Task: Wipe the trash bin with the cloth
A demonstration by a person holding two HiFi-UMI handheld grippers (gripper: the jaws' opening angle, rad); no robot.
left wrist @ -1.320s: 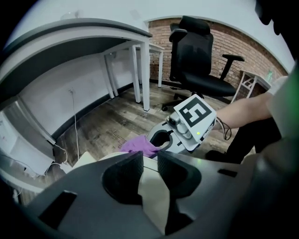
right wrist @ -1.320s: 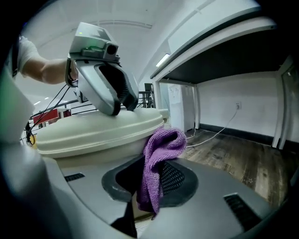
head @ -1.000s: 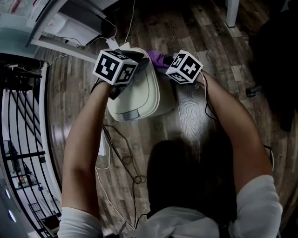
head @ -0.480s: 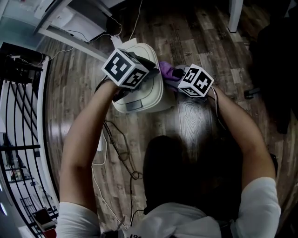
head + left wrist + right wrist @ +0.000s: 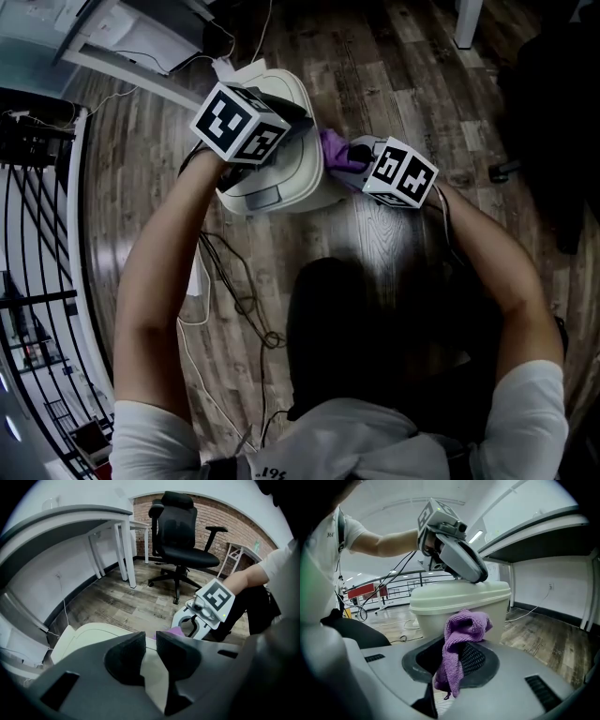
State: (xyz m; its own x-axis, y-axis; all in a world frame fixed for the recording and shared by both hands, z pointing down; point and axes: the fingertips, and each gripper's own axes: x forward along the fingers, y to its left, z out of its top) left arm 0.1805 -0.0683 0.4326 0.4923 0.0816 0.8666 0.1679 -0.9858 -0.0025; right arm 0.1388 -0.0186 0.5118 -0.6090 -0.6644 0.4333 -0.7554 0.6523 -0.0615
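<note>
Head view: the pale trash bin stands on the wooden floor. The left gripper lies over its lid, and the right gripper is at its side with the purple cloth.

Left gripper view: the fingers have just been closing. They stand nearly together with a slim gap and nothing between them, above the lid.

Right gripper view: the fingers clamp the cloth, which is bunched right at the bin's wall. The left gripper's tip rests on the lid.
</note>
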